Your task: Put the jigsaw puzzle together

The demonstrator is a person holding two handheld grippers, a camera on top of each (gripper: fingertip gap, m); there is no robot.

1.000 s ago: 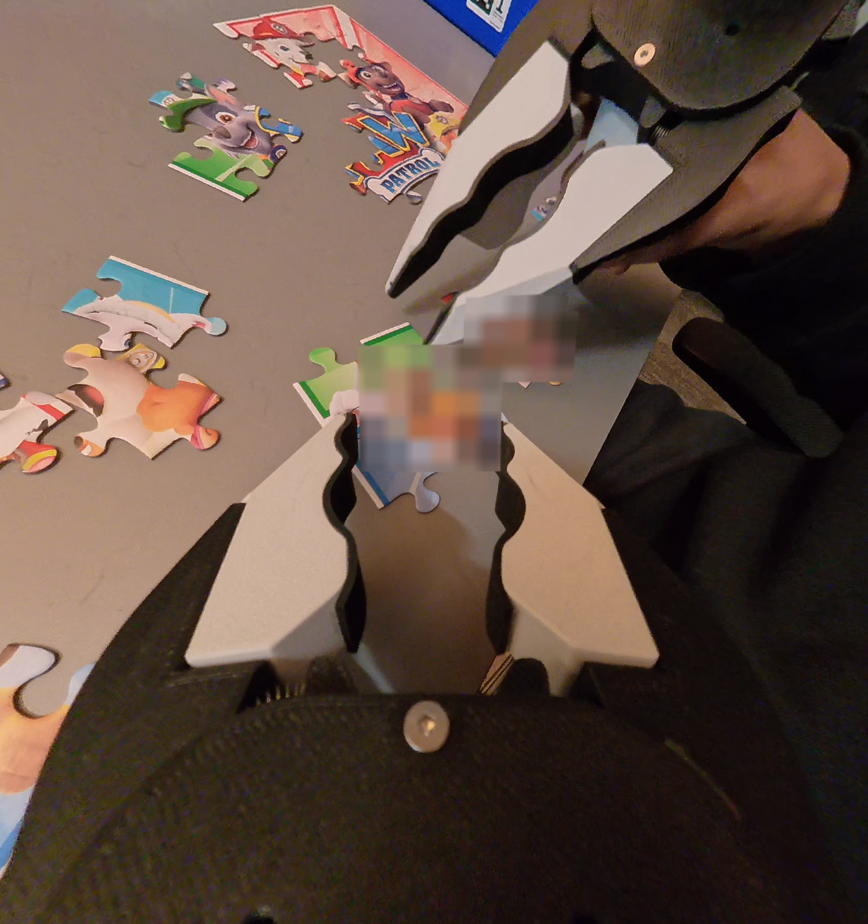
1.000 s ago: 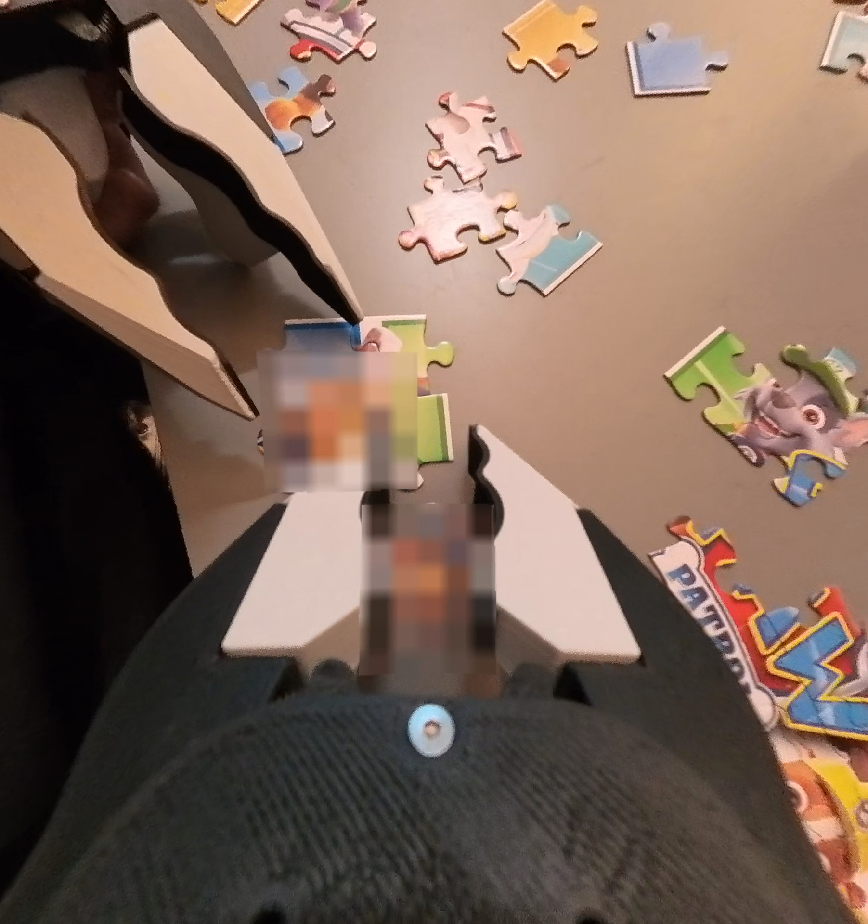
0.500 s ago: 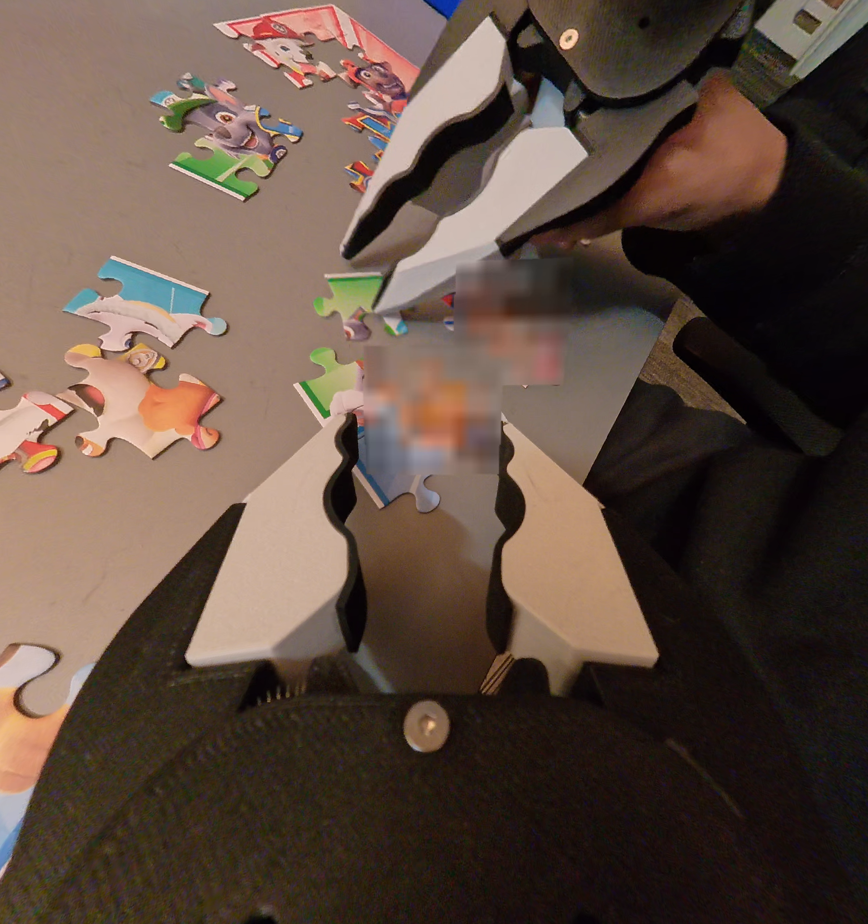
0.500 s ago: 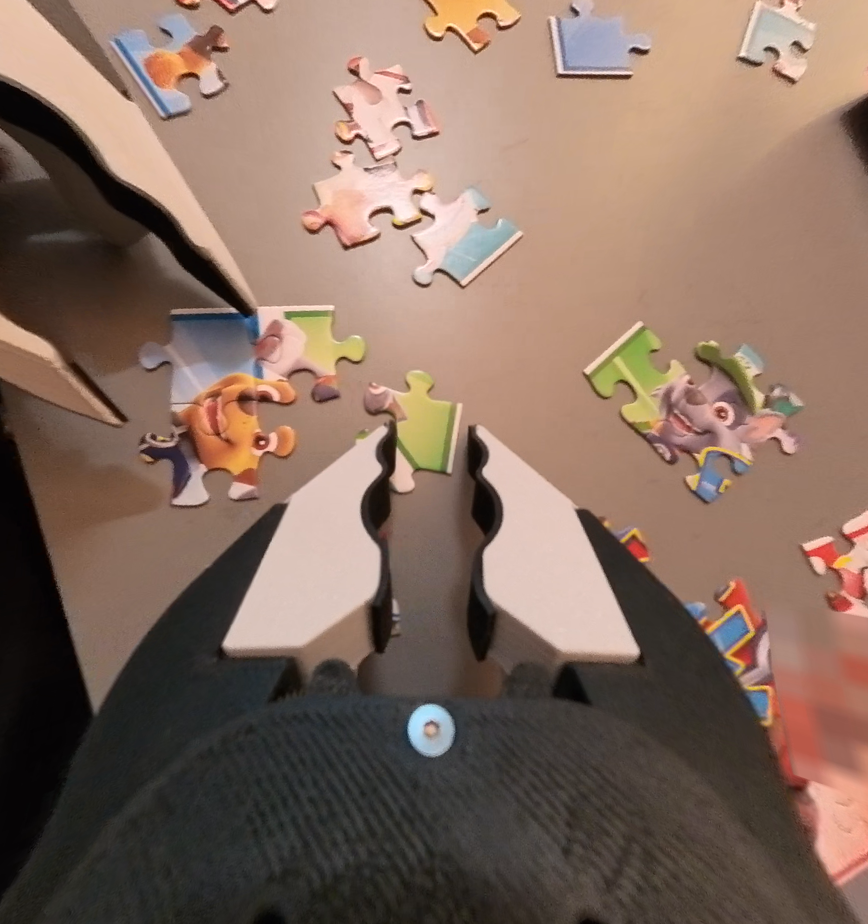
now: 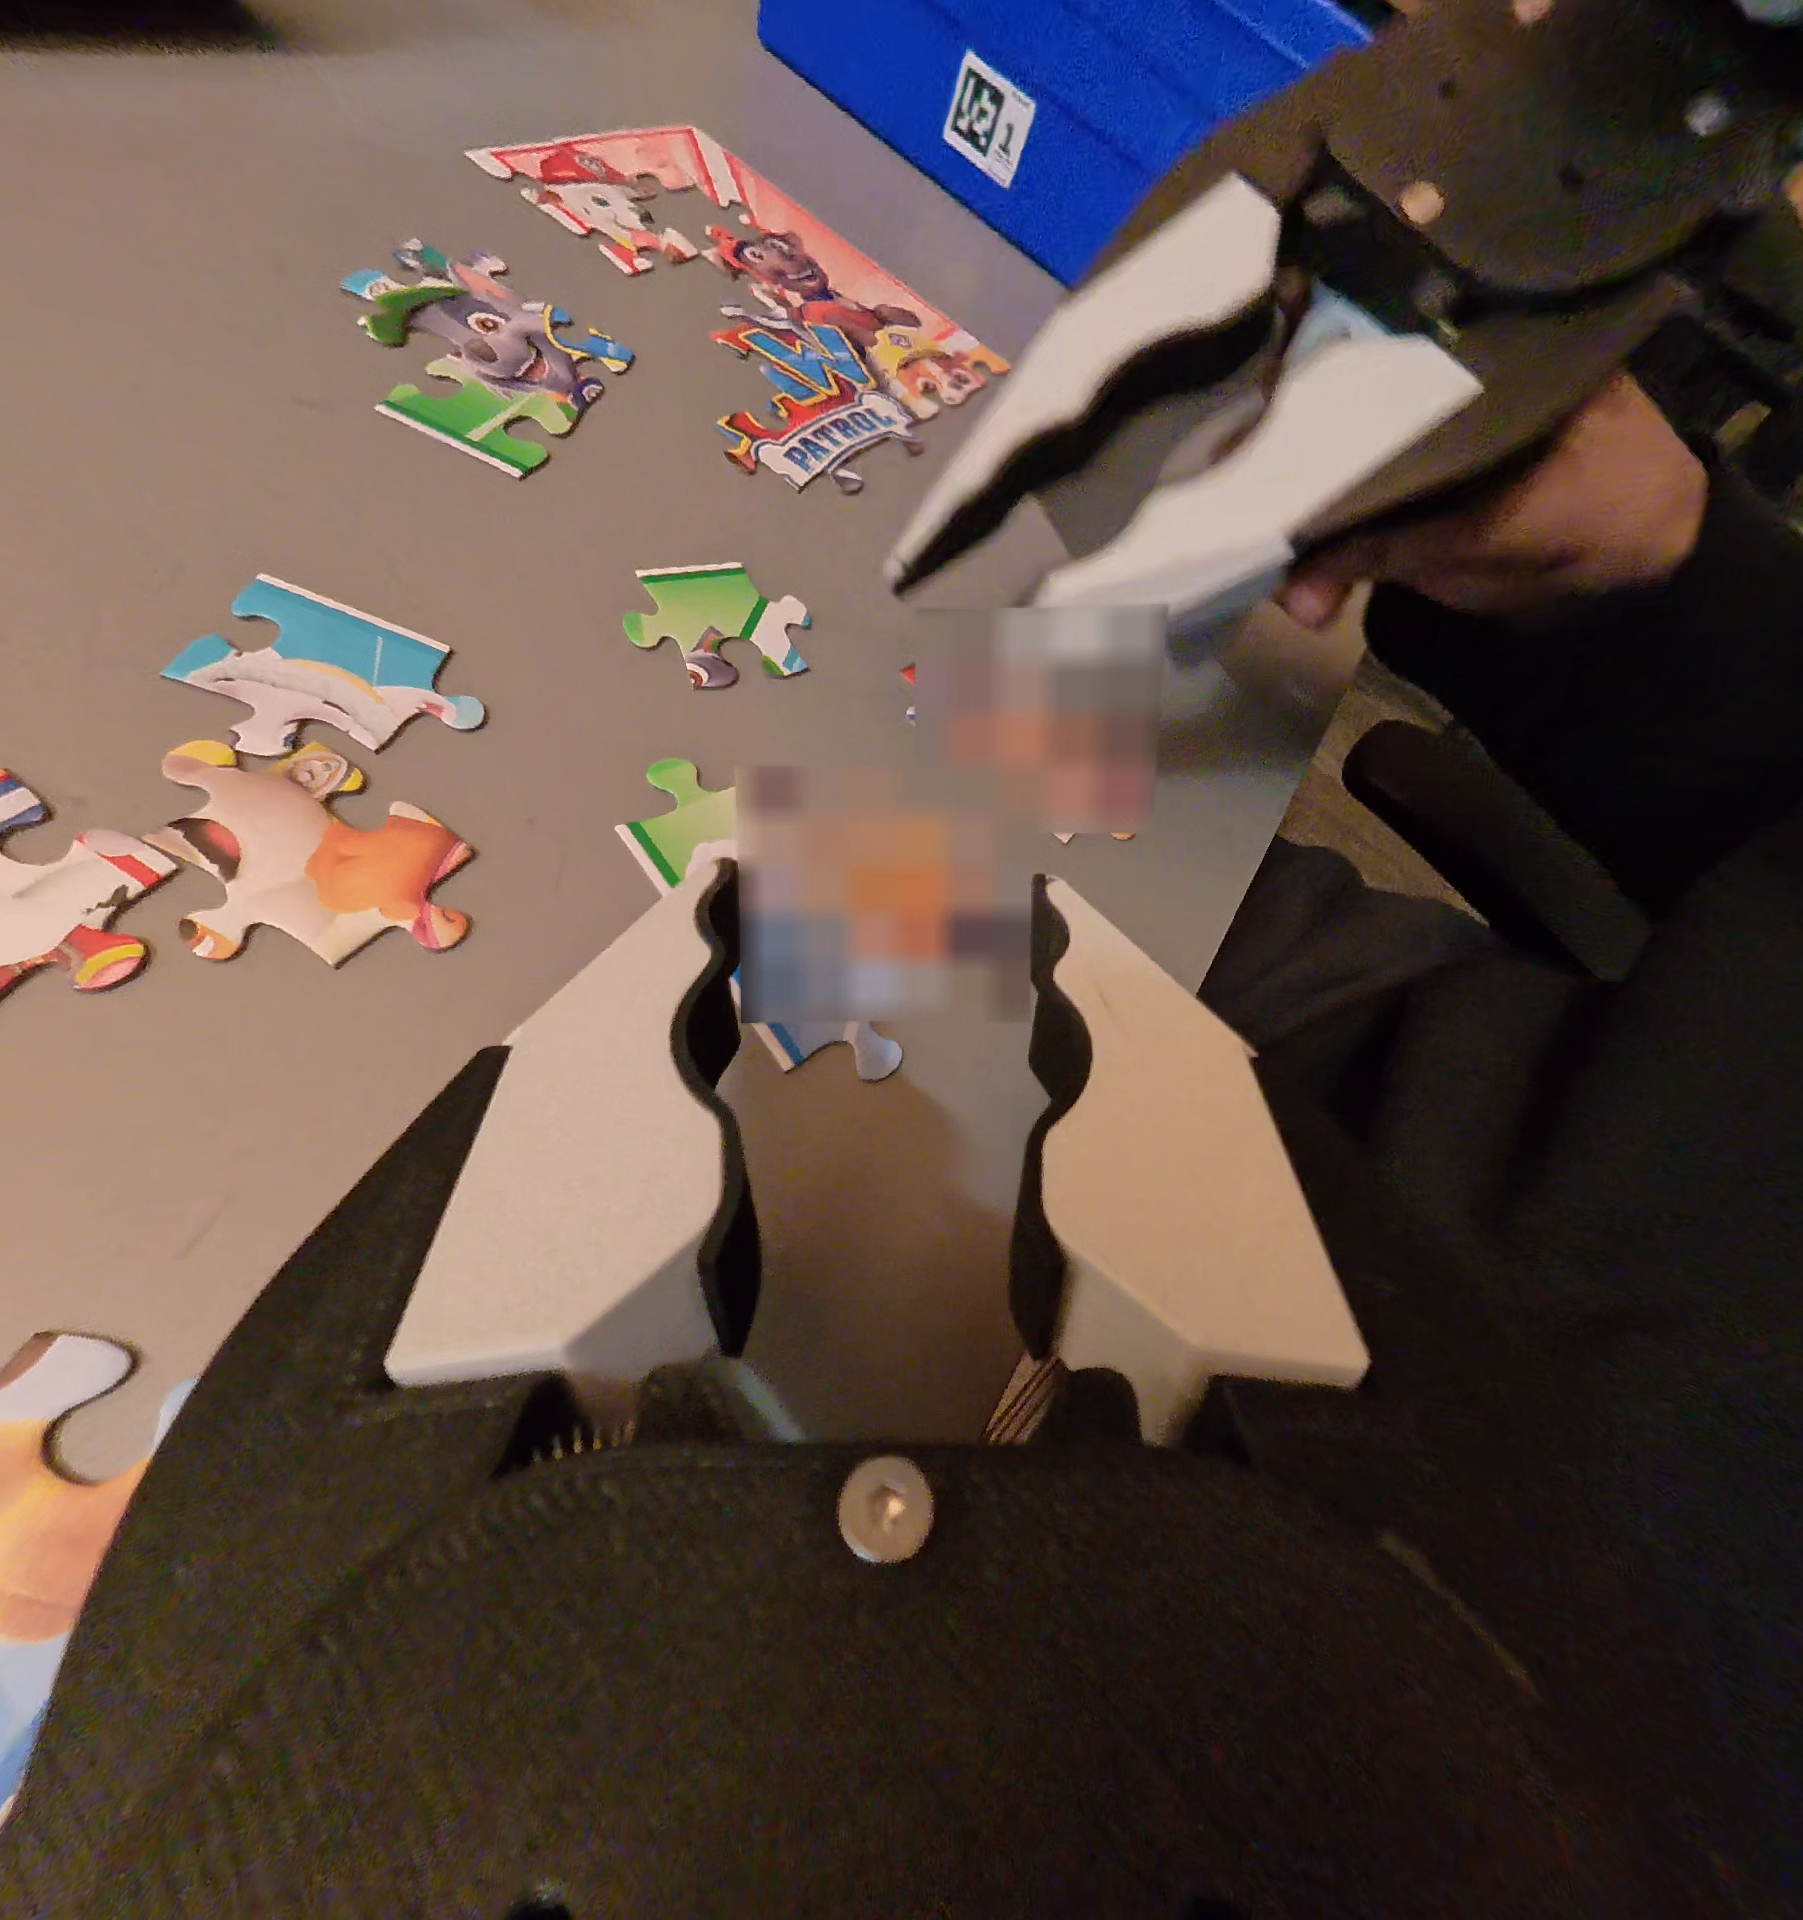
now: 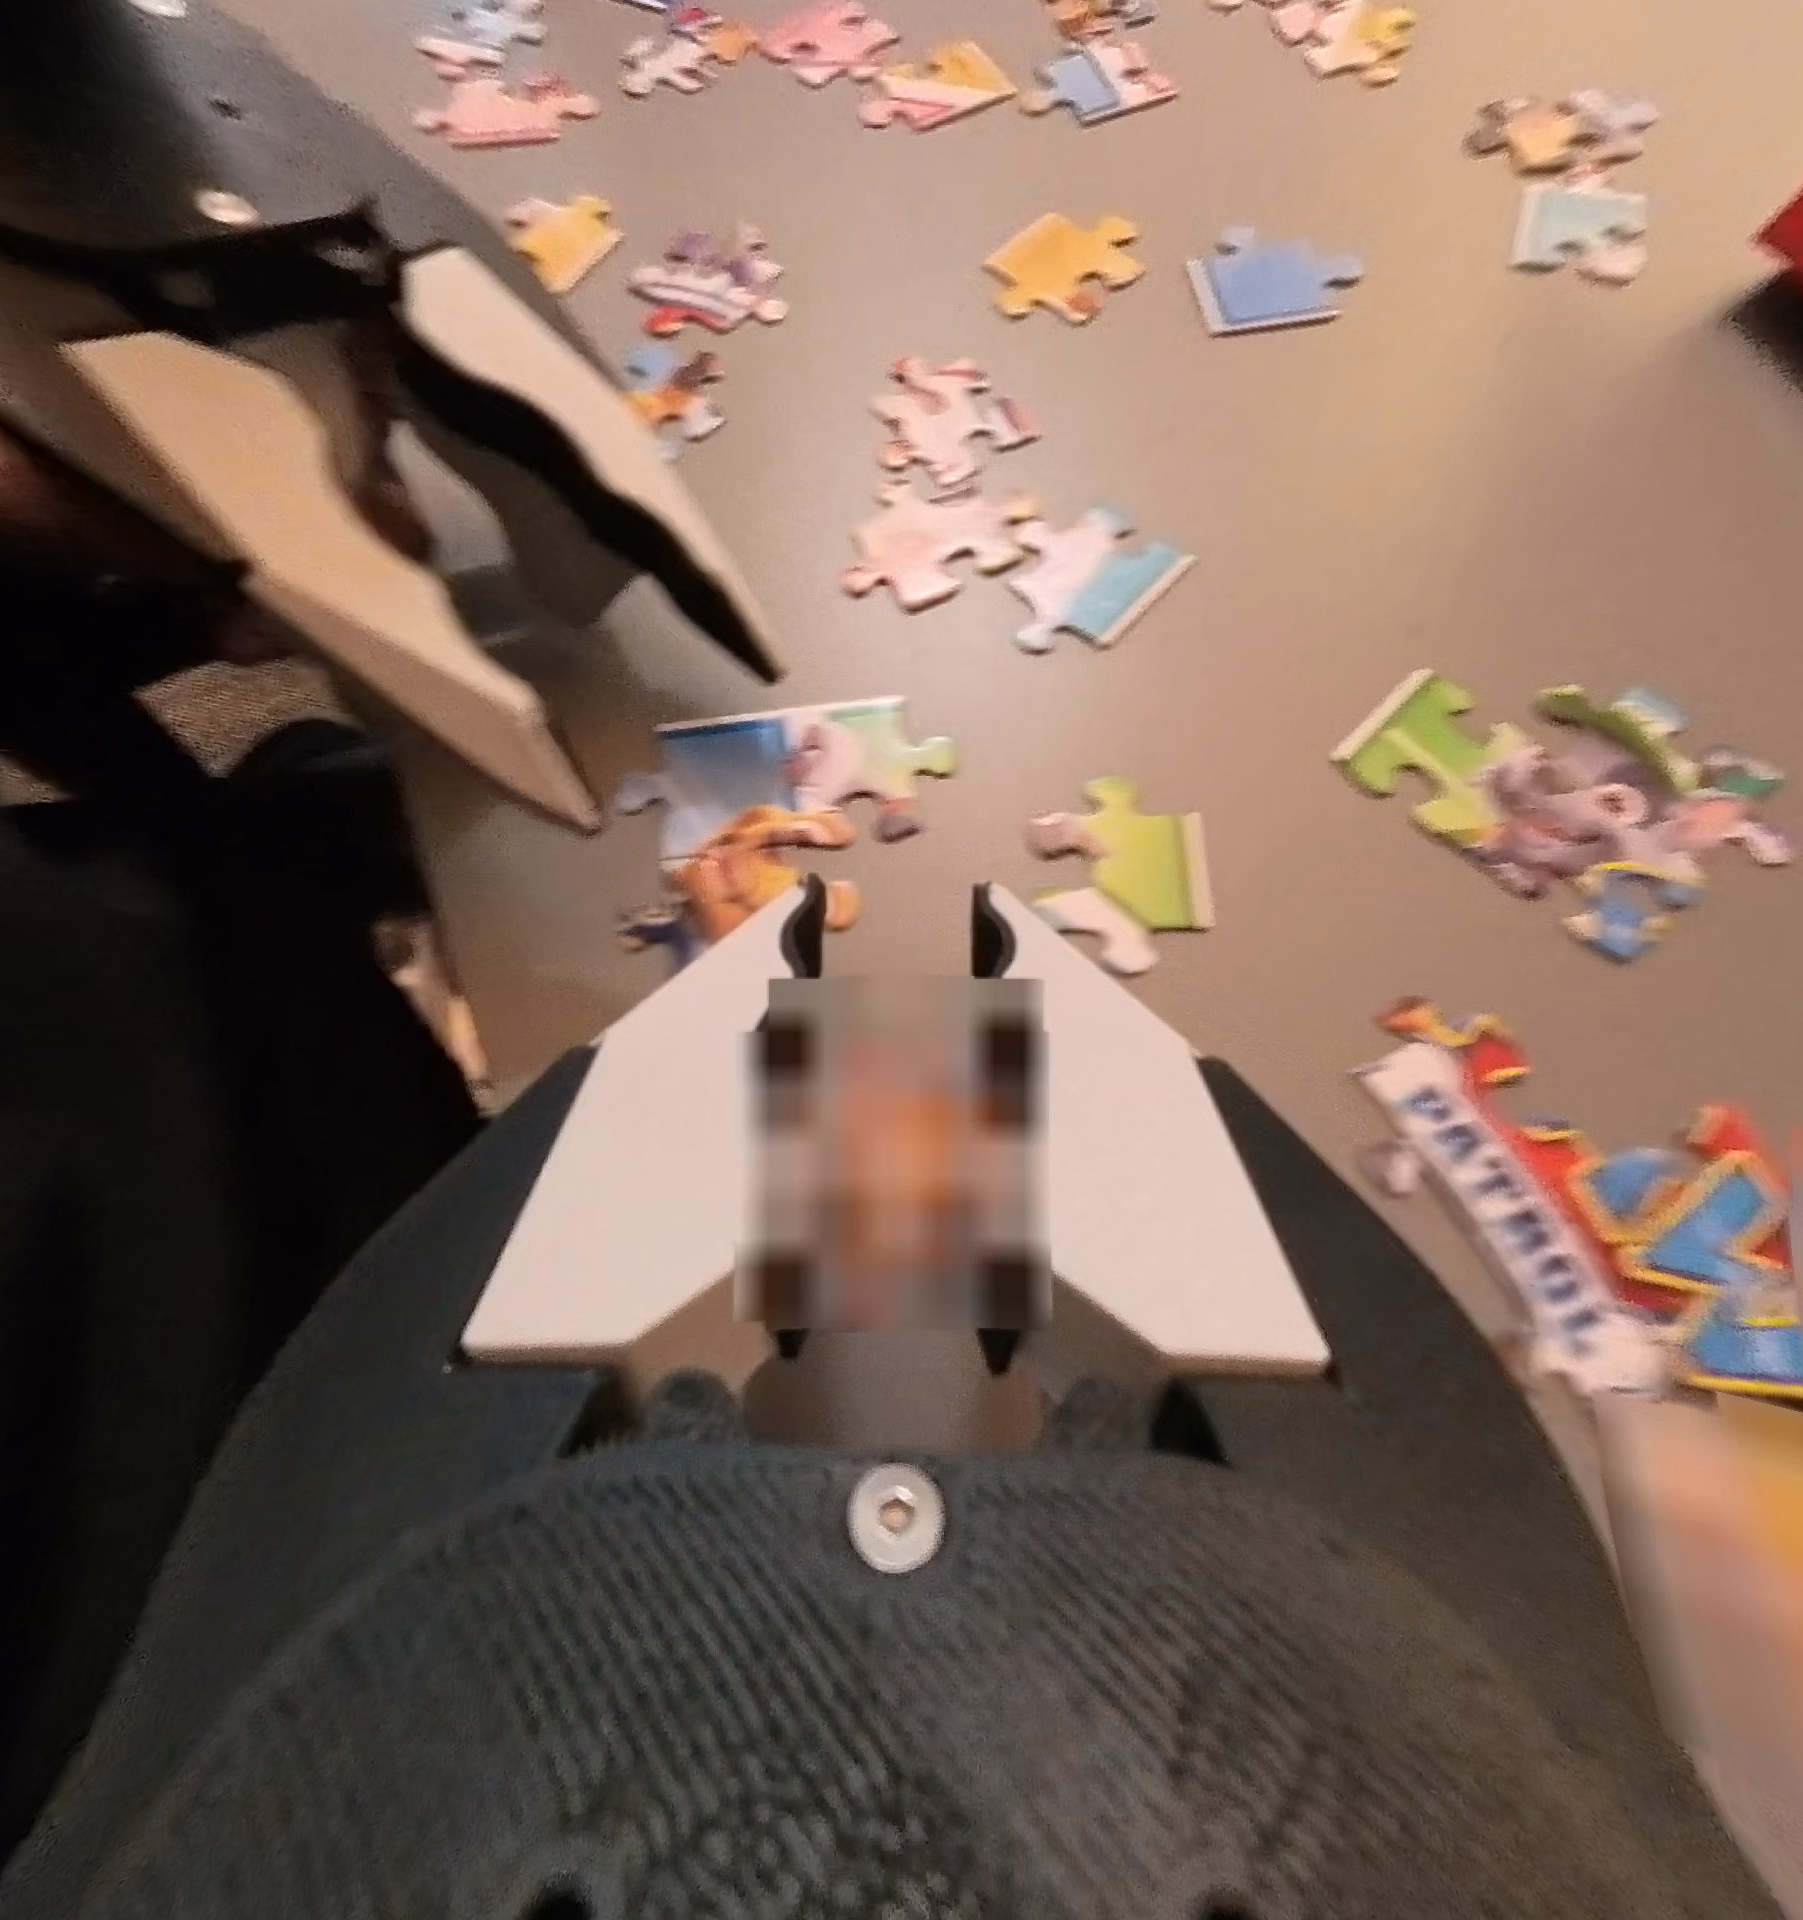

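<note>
My left gripper [image 5: 881, 883] is open and hovers over a joined pair of puzzle pieces [image 6: 741, 790], blue, orange and green, that lies flat on the grey table [image 5: 523, 1039]. Its pads do not touch the pair. It also shows in the right wrist view [image 6: 673, 748], just above the pair. My right gripper [image 6: 897, 888] is open. In the left wrist view [image 5: 980, 582] it hangs above the table with nothing between its fingers. A single green piece [image 5: 715, 623] lies loose beside the pair; it also shows in the right wrist view [image 6: 1136, 862]. A blurred patch covers the gap between my right fingers.
A partly built red and blue puzzle section [image 5: 824, 343] and a grey-dog cluster [image 5: 481, 353] lie farther out. Several loose pieces [image 5: 305, 665] are scattered to the left. A blue box [image 5: 1063, 114] stands behind. The table edge [image 5: 1281, 810] runs close on the right. The gap from one gripper's tips to the other's is roughly 6 cm.
The green piece that sat against the joined pair now lies apart from it. My right gripper has risen and drawn back from the pieces. My left gripper has stayed still and open.
</note>
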